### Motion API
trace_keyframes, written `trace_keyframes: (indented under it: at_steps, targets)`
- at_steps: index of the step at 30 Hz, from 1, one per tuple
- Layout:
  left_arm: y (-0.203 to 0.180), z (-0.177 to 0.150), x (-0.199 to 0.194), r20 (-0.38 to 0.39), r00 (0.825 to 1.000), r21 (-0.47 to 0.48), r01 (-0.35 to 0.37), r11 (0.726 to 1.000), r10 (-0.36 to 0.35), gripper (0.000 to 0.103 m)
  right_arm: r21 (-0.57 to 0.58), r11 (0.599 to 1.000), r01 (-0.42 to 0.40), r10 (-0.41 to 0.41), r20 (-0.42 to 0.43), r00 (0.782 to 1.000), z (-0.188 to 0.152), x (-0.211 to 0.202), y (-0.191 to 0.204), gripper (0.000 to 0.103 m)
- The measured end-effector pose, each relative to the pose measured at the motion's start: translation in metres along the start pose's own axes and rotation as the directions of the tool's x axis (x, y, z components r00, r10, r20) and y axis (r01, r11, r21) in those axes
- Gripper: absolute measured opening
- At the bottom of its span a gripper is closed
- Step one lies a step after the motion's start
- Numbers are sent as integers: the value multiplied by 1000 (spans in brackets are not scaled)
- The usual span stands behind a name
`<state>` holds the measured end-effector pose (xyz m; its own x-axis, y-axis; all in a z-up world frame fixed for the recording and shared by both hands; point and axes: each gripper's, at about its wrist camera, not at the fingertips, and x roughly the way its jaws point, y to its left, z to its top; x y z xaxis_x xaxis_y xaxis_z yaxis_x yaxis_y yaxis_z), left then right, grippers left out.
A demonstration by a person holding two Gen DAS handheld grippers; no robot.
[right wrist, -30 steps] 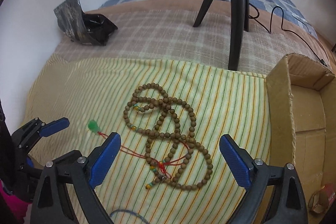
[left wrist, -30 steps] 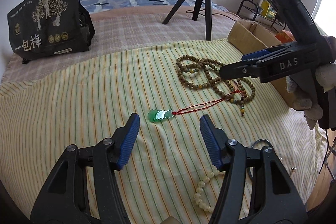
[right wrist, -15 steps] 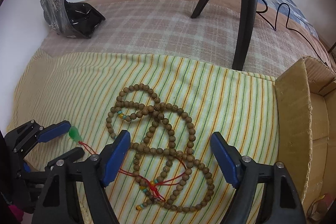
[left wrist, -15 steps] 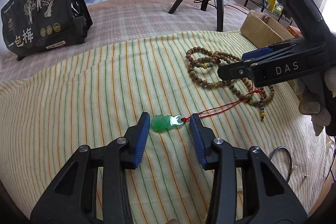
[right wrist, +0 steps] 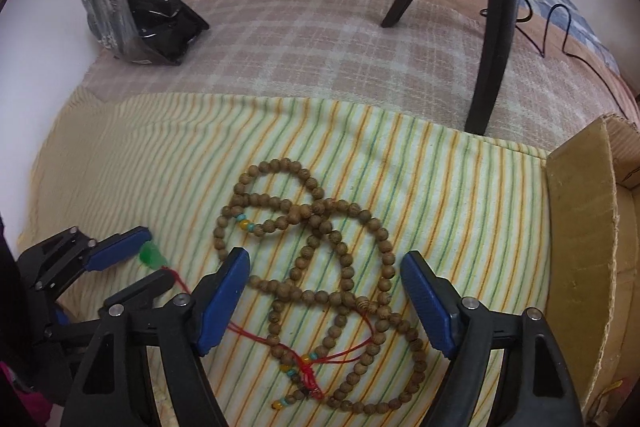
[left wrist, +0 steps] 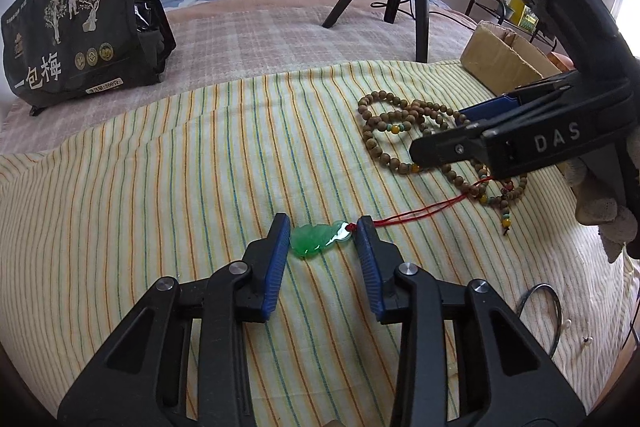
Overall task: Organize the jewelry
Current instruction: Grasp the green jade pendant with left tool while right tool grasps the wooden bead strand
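A green jade pendant [left wrist: 318, 239] on a red cord [left wrist: 424, 213] lies on the striped cloth [left wrist: 160, 187]. My left gripper [left wrist: 322, 241] brackets the pendant with its blue pads touching or nearly touching both ends. The pendant also shows in the right wrist view [right wrist: 150, 254]. A long brown wooden bead necklace [right wrist: 316, 247] lies coiled on the cloth, its red cord tangled in the lower loops. My right gripper [right wrist: 324, 303] is open, low over the beads, and appears in the left wrist view [left wrist: 472, 131].
An open cardboard box [right wrist: 588, 259] stands at the cloth's right edge. A black tripod [right wrist: 496, 27] stands behind the cloth. A black printed bag [left wrist: 76, 39] sits at the back left. A thin dark bangle [left wrist: 538, 301] lies at the right front.
My left gripper has moved forward and narrowed until its pads frame the pendant. My right gripper has come lower and closer over the wooden beads, still open.
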<state>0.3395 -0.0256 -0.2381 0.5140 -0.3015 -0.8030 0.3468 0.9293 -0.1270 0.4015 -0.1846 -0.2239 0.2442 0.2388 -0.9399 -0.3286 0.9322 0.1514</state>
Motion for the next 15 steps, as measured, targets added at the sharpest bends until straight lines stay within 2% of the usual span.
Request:
trace_keyframes:
  at_steps: [4,9,13,14,15]
  targets:
    - [-1,-1,0,3,1000,2,-3,1000,3,33,-63,998,23,-25,-17,1000,-5,3,6,81]
    - [-3,-1,0,7,1000,14,-16,1000,16,33,-80,994,73,-74,-7,997,-7,7,11,73]
    - [-5,-1,0,12,1000,23,-25,999,24,32,-71,994,82,-81,15,997,-6,5,12,39]
    - [-5,-1,0,14,1000,26,-28,999,28,32,-65,995,78,-76,19,997,-5,5,10,32]
    - [-6,-2,0,15,999,30,-31,999,30,32,-60,995,75,-73,22,997,-5,4,9,30]
